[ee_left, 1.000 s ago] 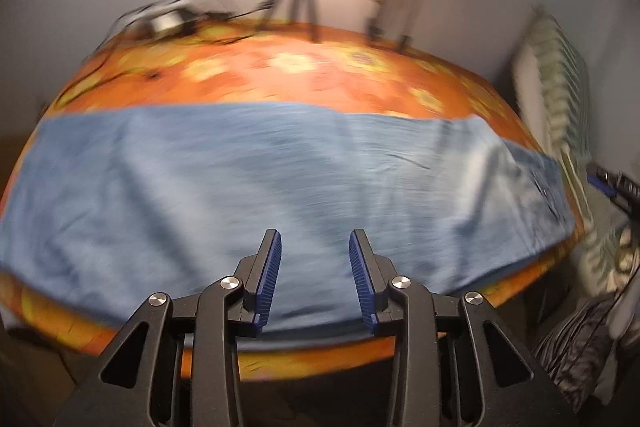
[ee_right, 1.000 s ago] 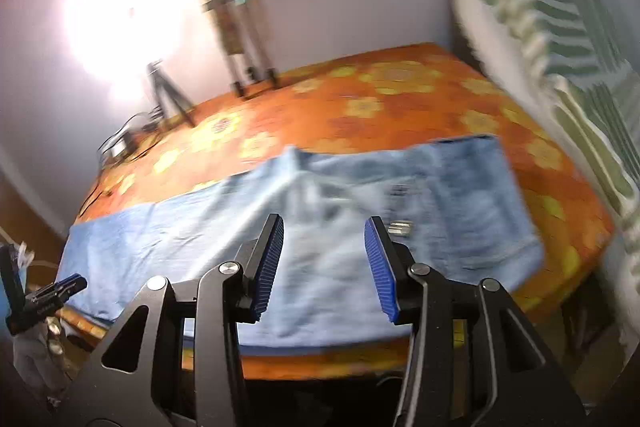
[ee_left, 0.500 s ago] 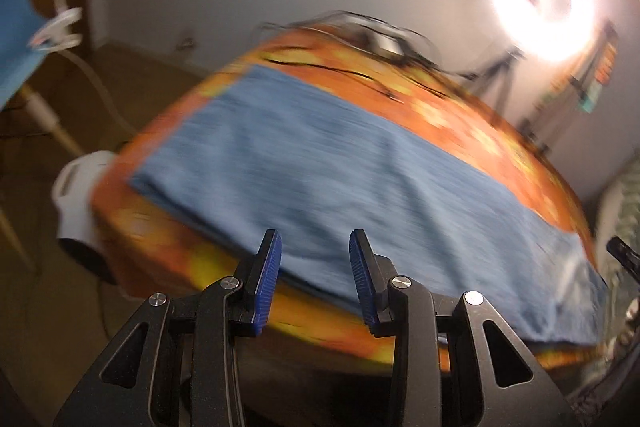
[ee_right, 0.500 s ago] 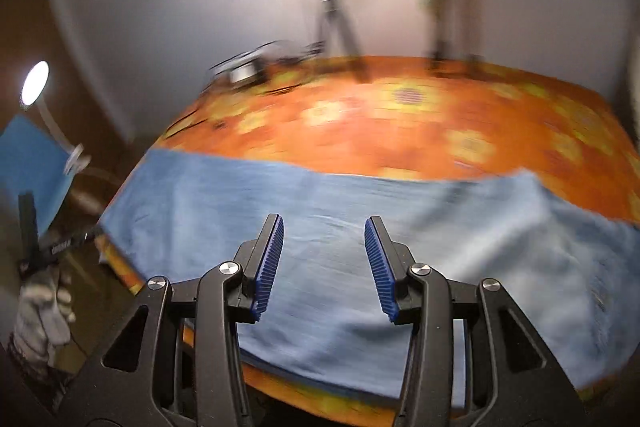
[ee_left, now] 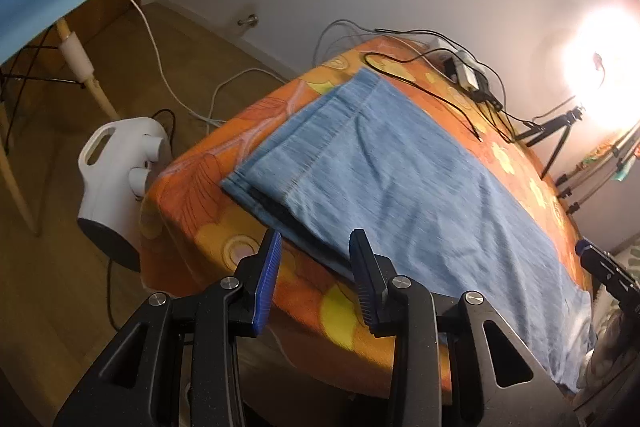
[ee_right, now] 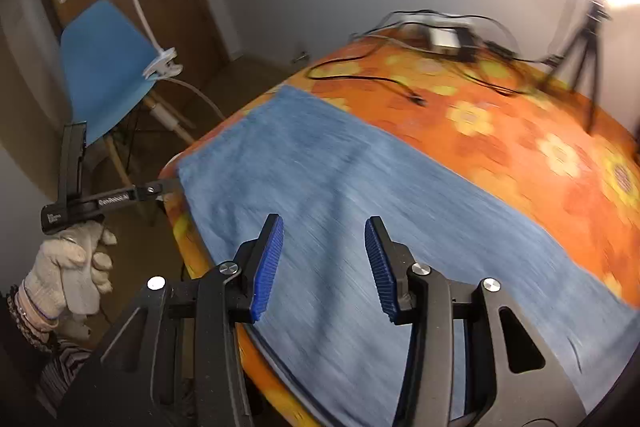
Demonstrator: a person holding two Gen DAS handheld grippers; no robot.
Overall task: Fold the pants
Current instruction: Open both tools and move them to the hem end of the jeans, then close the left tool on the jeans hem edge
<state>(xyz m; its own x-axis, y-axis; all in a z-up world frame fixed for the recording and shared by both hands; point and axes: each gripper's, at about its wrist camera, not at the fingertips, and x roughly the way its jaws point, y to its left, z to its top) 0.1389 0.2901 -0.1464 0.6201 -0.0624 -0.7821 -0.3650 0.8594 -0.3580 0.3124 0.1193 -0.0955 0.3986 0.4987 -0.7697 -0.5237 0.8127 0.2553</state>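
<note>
**Pants flat, both grippers empty**

The pants [ee_left: 404, 183] are laid flat on the orange table [ee_left: 208, 187], hem end near its corner. The left gripper [ee_left: 314, 281] and right gripper [ee_right: 324, 263] are held apart, apparently gripping nothing.

Both grippers slid along the pants [ee_left: 400, 167] toward the leg-hem end. A second ago the left gripper [ee_left: 316, 279] faced the middle of the legs; now it's at the hem corner near the table [ee_left: 192, 187] edge. The right gripper [ee_right: 324, 263] went from the waist end to over the lower legs, and the gloved left hand [ee_right: 68, 267] came into its view.
</note>
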